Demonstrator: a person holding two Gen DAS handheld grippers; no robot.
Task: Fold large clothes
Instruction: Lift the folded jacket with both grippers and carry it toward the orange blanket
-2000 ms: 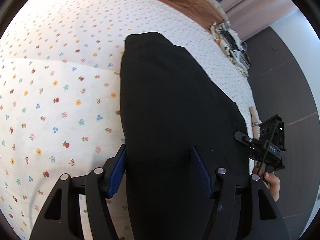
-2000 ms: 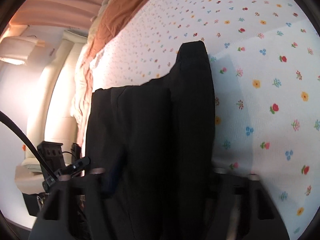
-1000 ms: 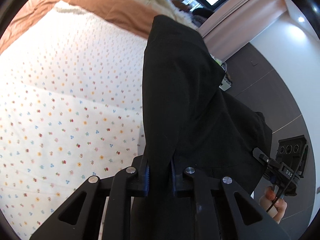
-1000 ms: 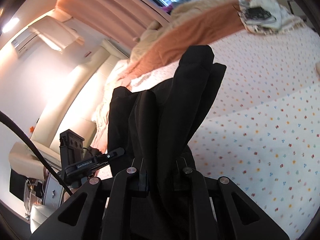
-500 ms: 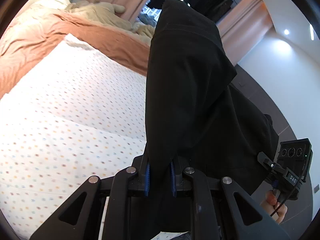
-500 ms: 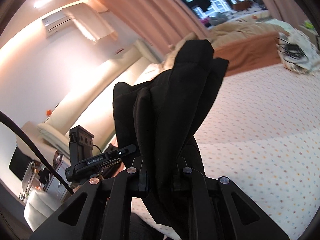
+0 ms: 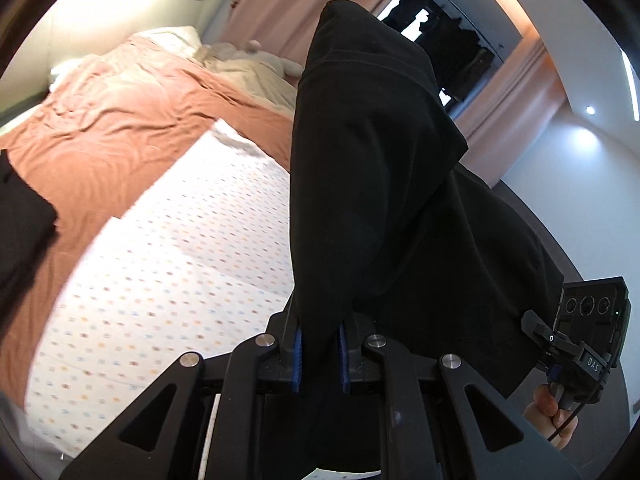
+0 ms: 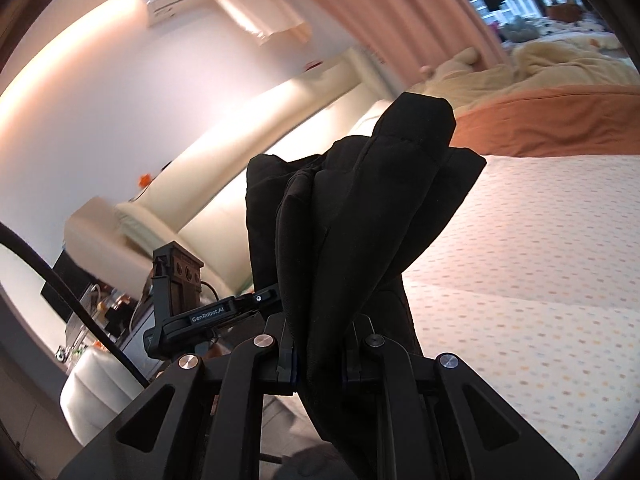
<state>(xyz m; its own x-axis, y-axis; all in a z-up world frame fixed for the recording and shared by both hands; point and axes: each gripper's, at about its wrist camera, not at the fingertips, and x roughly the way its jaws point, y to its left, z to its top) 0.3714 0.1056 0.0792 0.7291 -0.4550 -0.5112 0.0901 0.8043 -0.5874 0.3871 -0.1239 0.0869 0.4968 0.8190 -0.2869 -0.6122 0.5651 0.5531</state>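
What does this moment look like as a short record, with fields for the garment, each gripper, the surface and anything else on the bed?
garment: black garment, bunched, held up off the bed
left gripper: shut on the black garment
right gripper: shut on the black garment
surface: floral sheet spread over the bed
also on bed: rust blanket, a dark folded item at its edge
fold status: not yet laid flat
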